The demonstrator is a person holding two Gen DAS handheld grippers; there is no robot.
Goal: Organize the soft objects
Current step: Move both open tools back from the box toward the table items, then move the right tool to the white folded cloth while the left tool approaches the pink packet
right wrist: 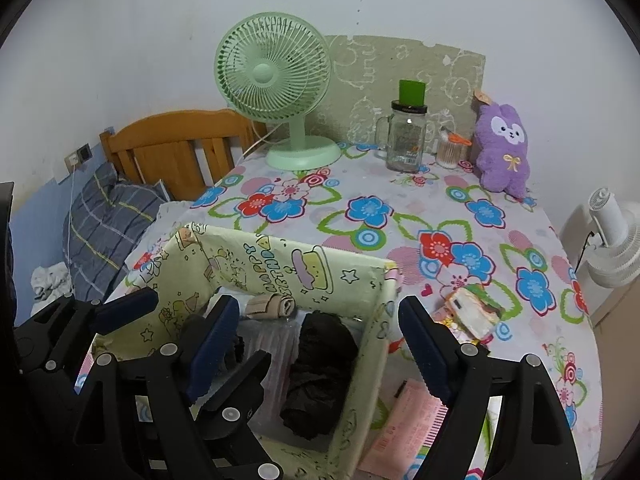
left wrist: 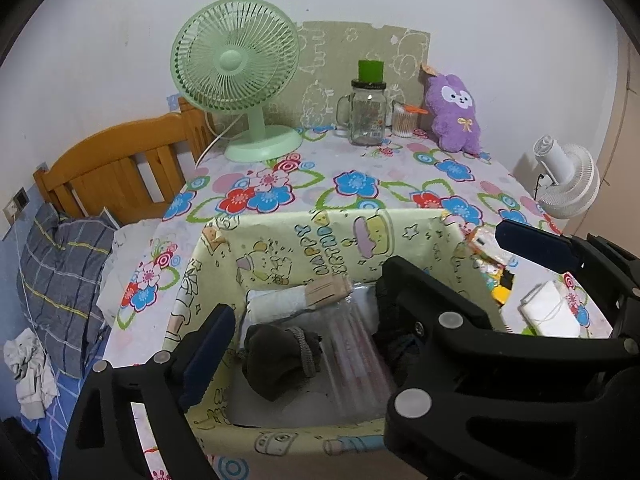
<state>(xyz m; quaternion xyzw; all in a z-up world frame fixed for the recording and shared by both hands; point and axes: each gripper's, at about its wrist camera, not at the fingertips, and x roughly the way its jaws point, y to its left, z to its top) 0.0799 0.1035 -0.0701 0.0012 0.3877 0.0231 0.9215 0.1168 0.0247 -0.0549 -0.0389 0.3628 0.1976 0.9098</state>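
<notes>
A pale yellow cartoon-print box (left wrist: pixel 320 236) (right wrist: pixel 280 264) stands at the near edge of the flowered table. Inside lie a dark rolled sock bundle (left wrist: pixel 280 356), a white and beige roll (left wrist: pixel 296 296) (right wrist: pixel 272 304) and a dark crumpled cloth (right wrist: pixel 320 372). My left gripper (left wrist: pixel 360 280) is open and empty, spanning the box from above. My right gripper (right wrist: pixel 316 344) is open and empty, its left finger inside the box and its right finger outside the right wall. A purple plush rabbit (left wrist: pixel 454 114) (right wrist: pixel 504 148) leans on the wall at the far right.
A green desk fan (left wrist: pixel 236 76) (right wrist: pixel 276 92), a glass jar mug (left wrist: pixel 366 112) (right wrist: pixel 406 136) and a cotton swab tub (right wrist: pixel 450 152) stand at the back. Tissue packs (left wrist: pixel 548 308) (right wrist: pixel 472 312) and a pink pack (right wrist: pixel 400 428) lie right of the box. A bed (left wrist: pixel 64 264) is left.
</notes>
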